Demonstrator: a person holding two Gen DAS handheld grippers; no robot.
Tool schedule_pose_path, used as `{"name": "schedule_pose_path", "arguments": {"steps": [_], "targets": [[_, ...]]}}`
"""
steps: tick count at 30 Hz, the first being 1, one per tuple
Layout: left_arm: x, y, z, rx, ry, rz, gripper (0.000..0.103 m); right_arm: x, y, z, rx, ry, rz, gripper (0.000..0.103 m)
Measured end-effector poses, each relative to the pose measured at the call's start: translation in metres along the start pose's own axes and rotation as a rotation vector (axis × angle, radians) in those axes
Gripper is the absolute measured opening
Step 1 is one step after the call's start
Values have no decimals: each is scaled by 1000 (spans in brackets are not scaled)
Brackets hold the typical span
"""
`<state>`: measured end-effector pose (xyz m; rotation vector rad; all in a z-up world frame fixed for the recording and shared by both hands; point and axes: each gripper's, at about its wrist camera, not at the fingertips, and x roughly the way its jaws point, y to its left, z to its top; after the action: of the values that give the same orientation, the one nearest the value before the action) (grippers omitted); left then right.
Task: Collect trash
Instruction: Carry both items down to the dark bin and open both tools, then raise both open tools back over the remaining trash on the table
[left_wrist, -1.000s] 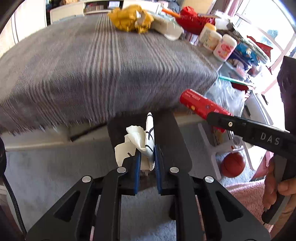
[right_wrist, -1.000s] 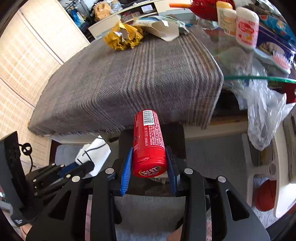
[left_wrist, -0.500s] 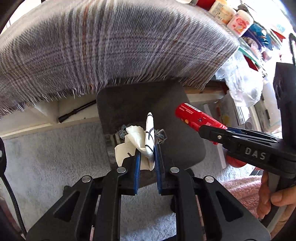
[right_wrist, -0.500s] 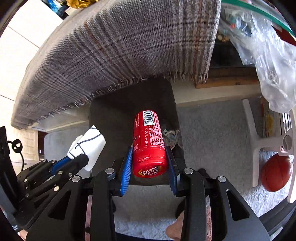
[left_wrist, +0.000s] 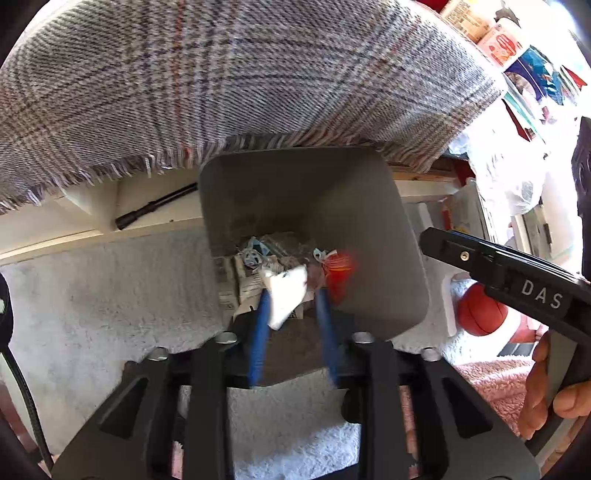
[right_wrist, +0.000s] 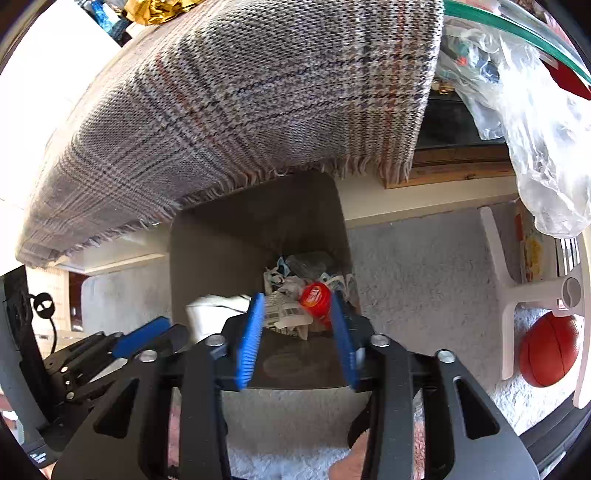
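A dark grey bin (left_wrist: 295, 192) stands on the carpet under the blanket's fringe, with paper scraps in its bottom. My left gripper (left_wrist: 291, 295) hangs over its near rim and its jaws are opening. The crumpled white paper (left_wrist: 286, 295) is blurred between the blue pads, loose from them. The red can (left_wrist: 340, 273) is a blur dropping beside it. In the right wrist view my right gripper (right_wrist: 297, 299) is also opening over the bin (right_wrist: 258, 229). The red can (right_wrist: 316, 297) lies end-on below its pads, free of them. The white paper (right_wrist: 214, 314) shows beside the left gripper (right_wrist: 140, 336).
A plaid blanket (left_wrist: 221, 81) overhangs the bin's far side. An orange ball (right_wrist: 546, 354) and a white stand (right_wrist: 517, 288) sit on the carpet to the right, below a clear plastic bag (right_wrist: 546, 147). A hand (left_wrist: 554, 391) holds the right gripper's handle.
Both grippers sank from table height to just over the bin. Their jaws have spread. The paper and the red can have left the pads and are falling into the bin.
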<state>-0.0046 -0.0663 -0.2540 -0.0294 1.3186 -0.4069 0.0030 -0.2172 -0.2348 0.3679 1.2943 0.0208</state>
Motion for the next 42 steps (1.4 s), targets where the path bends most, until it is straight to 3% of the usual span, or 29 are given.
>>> {"name": "schedule_pose_path", "arguments": {"steps": [5, 8, 10, 16, 28, 35, 42], "targets": [[-11, 3, 1, 0, -33, 52, 73, -4, -6, 1, 14, -29, -44, 75], [-17, 1, 0, 10, -50, 70, 84, -7, -9, 2, 18, -53, -68, 86], [-19, 2, 0, 10, -54, 75, 88, -9, -11, 2, 21, -62, -68, 86], [-34, 2, 1, 14, -63, 72, 95, -20, -13, 3, 49, -68, 5, 86], [-106, 4, 38, 8, -208, 115, 95, -95, -6, 42, 95, -210, 201, 95], [-142, 10, 86, 19, -294, 131, 95, -133, 14, 91, 12, -306, 206, 95], [-157, 16, 138, 10, -349, 160, 95, -152, 22, 137, -30, -394, 154, 95]]}}
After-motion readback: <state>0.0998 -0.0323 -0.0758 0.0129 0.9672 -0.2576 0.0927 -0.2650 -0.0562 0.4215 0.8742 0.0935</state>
